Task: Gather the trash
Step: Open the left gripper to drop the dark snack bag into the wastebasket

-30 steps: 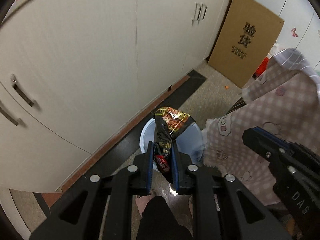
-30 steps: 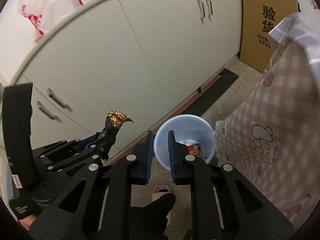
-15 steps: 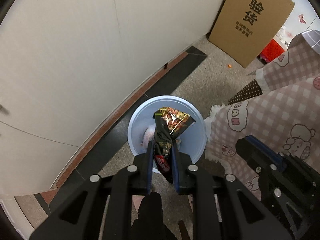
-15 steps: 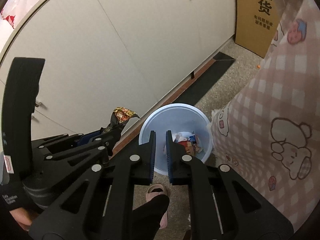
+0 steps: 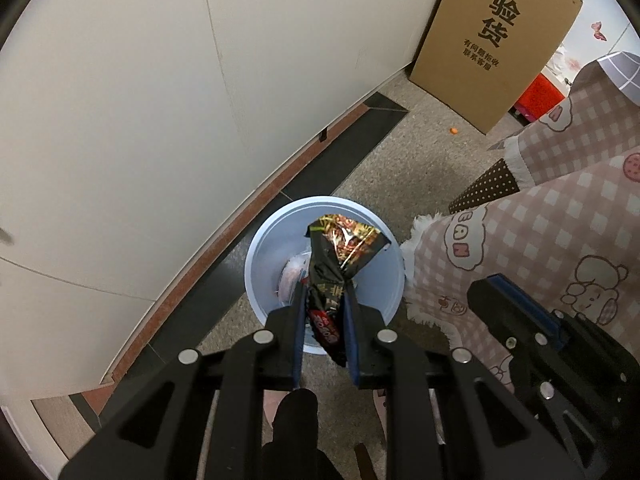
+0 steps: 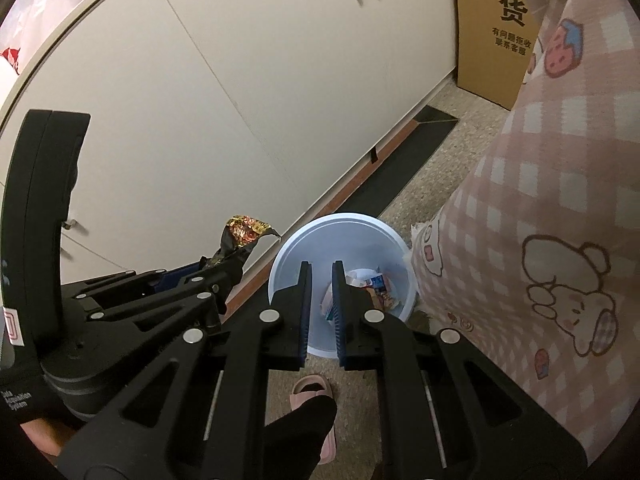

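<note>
Holding a crumpled black-and-gold snack wrapper (image 5: 334, 268) above the pale blue trash bin (image 5: 260, 252), the left hand-held gripper (image 5: 324, 308) is at the release stage of one collection cycle. The bin stands on the floor (image 5: 400, 160), just beside the cabinet (image 5: 160, 100) base on the left and touching the pink checked cloth (image 5: 540, 240) on the right. It already contains several discarded items (image 6: 372, 288), so part of the task appears done. The wrapper is not yet dropped; releasing it remains.

Left hand-held gripper: jaws clamped on the wrapper's lower portion, the upper portion projecting over the bin opening.

Right hand-held gripper (image 6: 320, 284): jaws nearly closed with a narrow gap, holding nothing, positioned over the near side of the bin without visible contact.
</note>
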`<state>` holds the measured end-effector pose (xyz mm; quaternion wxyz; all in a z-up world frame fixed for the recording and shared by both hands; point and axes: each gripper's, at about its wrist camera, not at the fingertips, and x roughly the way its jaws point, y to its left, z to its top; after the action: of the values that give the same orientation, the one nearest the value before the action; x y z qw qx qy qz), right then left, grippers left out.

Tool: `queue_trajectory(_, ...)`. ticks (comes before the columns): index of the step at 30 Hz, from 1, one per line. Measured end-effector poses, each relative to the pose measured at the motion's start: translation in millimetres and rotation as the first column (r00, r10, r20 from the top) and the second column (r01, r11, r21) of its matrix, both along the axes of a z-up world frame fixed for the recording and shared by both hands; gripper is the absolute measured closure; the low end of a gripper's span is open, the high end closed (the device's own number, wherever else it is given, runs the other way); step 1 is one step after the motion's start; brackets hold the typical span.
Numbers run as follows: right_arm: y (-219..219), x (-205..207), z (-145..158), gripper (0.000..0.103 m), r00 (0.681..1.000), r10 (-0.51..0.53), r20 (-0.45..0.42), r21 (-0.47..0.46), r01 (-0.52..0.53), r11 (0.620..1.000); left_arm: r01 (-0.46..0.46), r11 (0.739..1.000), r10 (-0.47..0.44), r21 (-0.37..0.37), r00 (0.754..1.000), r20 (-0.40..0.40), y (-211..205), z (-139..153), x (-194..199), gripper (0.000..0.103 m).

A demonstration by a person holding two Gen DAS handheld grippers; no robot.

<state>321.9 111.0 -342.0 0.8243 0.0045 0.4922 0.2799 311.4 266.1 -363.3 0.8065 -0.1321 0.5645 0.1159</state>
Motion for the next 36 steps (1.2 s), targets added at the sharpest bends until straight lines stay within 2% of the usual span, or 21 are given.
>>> queue_trajectory(3,-3.2,-0.9,2.0,0.090,1.000,-0.012,-0.002,-0.001,0.012,1.000,0.002,1.000,-0.002,0.003,1.000,0.004,-0.1,1.7,2.5,0.086)
queue_trajectory(5,-6.0,-1.2,2.1,0.074,1.000,-0.022,0.000,-0.003,0.022,1.000,0.002,1.000,-0.002,0.004,1.000,0.003,-0.1,1.7,3.7,0.085)
queue_trajectory(11,-14.7,1.4,2.9,0.059,0.998,-0.056,0.011,-0.008,0.056,0.998,-0.006,1.000,0.005,0.006,1.000,0.005,1.6,2.2,5.4,0.085)
queue_trajectory(20,-20.2,6.5,5.2,0.053,0.997,-0.080,0.016,-0.003,0.080,0.997,-0.006,1.000,0.005,0.009,1.000,0.013,2.6,3.3,11.3,0.083)
queue_trajectory(30,-24.0,7.3,5.6,0.051,0.996,-0.088,0.008,0.003,0.088,0.996,-0.003,1.000,0.002,0.025,0.999,0.046,6.0,12.7,18.3,0.081)
queue_trajectory(31,-24.2,8.9,5.7,0.051,0.996,-0.088,0.006,0.004,0.088,0.996,-0.005,0.999,0.003,0.033,0.999,0.054,5.8,14.2,18.2,0.078)
queue_trajectory(33,-24.4,9.8,5.8,0.051,0.996,-0.093,0.005,0.005,0.092,0.996,-0.019,0.999,0.015,0.051,0.997,0.074,6.6,17.3,17.2,0.066)
queue_trajectory(35,-25.3,12.0,5.1,0.051,0.995,-0.098,0.000,0.007,0.098,0.995,-0.036,0.997,0.029,0.068,0.995,0.093,8.6,20.4,15.7,0.045)
queue_trajectory(36,-26.3,12.6,5.2,0.051,0.995,-0.100,-0.004,0.010,0.100,0.995,-0.038,0.997,0.032,0.066,0.995,0.099,9.9,21.6,14.8,0.043)
